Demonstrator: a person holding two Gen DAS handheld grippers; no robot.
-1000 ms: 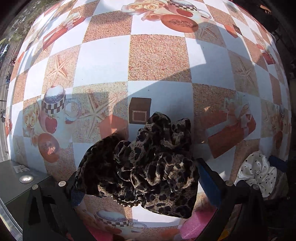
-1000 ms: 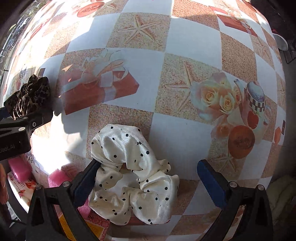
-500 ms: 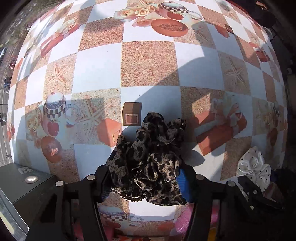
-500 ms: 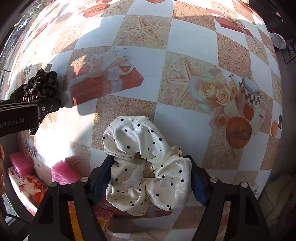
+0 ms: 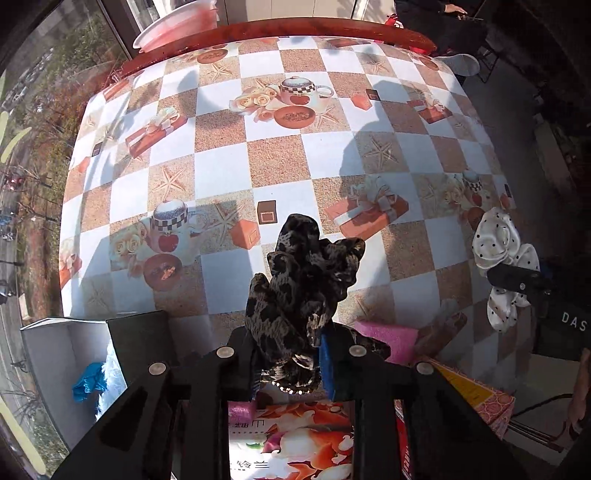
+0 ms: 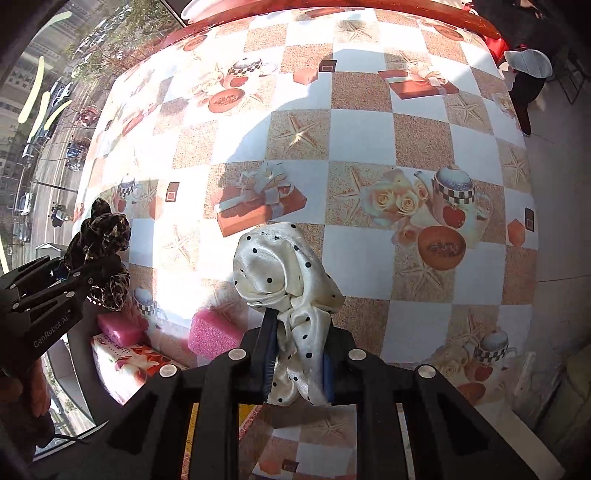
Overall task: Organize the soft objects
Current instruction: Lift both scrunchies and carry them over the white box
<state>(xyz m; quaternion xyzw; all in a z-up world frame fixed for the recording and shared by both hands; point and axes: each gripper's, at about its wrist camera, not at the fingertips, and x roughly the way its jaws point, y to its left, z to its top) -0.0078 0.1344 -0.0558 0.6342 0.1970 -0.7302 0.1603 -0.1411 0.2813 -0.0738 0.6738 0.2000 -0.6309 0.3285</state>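
Both scrunchies lifted off table (image 5: 221, 173): leopard scrunchie (image 5: 303, 280), dotted scrunchie (image 6: 284, 273); clamped.

Looks like we're sitting at a dining table by a big upstairs window, home or small eatery, can't tell which

We're looking down on a wood-edged table (image 5: 280, 27) wearing a checkered vinyl tablecloth (image 5: 221, 173) printed with teapots, roses, starfish and gift boxes. Sun is pouring through a floor-length window (image 6: 40, 122) on the left, and we're seeing a street with parked cars and trees far below. A pink plastic basin (image 5: 173, 27) is sitting past the far edge, and a dark stool with a white cap (image 6: 528, 62) on it is standing on the grey floor.
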